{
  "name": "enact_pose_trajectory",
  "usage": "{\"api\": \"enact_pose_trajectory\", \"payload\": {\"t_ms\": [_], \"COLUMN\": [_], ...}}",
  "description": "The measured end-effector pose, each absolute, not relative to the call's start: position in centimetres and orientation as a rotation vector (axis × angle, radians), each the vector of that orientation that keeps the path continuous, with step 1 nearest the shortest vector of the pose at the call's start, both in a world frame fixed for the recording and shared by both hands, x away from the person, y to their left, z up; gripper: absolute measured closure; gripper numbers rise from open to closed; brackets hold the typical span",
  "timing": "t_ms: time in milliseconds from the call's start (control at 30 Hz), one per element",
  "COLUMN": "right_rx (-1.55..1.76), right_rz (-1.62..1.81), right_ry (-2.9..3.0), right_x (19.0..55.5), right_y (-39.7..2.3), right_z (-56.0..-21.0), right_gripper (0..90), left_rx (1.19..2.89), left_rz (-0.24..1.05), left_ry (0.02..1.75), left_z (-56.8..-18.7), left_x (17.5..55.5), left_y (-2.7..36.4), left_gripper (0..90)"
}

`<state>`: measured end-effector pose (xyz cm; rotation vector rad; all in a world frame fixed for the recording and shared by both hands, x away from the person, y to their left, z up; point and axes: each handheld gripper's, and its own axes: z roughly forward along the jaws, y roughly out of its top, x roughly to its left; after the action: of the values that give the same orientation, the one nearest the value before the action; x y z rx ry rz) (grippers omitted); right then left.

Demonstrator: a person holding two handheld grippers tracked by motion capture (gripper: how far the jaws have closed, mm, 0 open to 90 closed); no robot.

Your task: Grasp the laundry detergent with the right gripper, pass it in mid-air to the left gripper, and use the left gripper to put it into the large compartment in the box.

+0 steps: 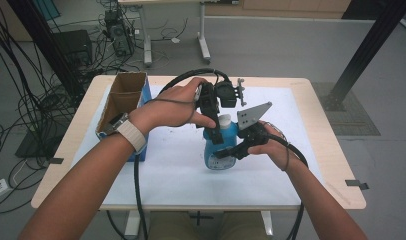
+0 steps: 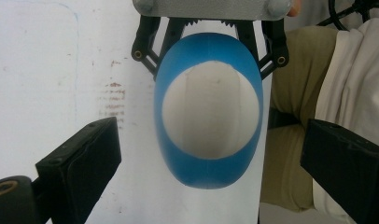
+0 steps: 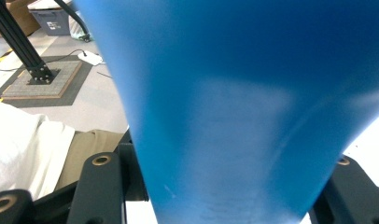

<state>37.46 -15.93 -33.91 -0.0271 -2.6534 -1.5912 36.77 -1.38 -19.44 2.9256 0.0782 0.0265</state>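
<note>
blue bottle (image 1: 220, 147) is clamped upright near the table (image 1: 321, 145) centre by the right gripper (image 1: 231, 150). left gripper (image 1: 213, 120) is held over its white cap, jaws spread wide, touching nothing. cardboard box (image 1: 122, 102) is stood at the left edge; open room is left right of the bottle.

- The left hand (image 1: 178, 106) reaches in from the left, its wrist bent, pointing the left gripper (image 1: 214, 131) straight down.
- That gripper's jaws stand wide apart.
- The right hand (image 1: 273, 147) holds the right gripper (image 1: 226, 152) level, pointing left, jaws clamped on the blue bottle (image 1: 222, 145).
</note>
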Motion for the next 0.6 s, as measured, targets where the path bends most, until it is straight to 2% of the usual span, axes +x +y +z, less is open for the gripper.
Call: {"api": "enact_pose_trajectory", "payload": {"t_ms": [600], "right_rx": [-0.032], "right_rz": [-1.599], "right_ry": [-2.661], "right_x": [37.5], "right_y": [-16.01], "right_z": [-33.82], "right_gripper": [42.9], "left_rx": [2.926], "left_rz": [0.032], "left_ry": [0.077], "left_z": [-19.56], "left_x": [36.77], "left_y": [-1.43], "left_gripper": [5.7]}}
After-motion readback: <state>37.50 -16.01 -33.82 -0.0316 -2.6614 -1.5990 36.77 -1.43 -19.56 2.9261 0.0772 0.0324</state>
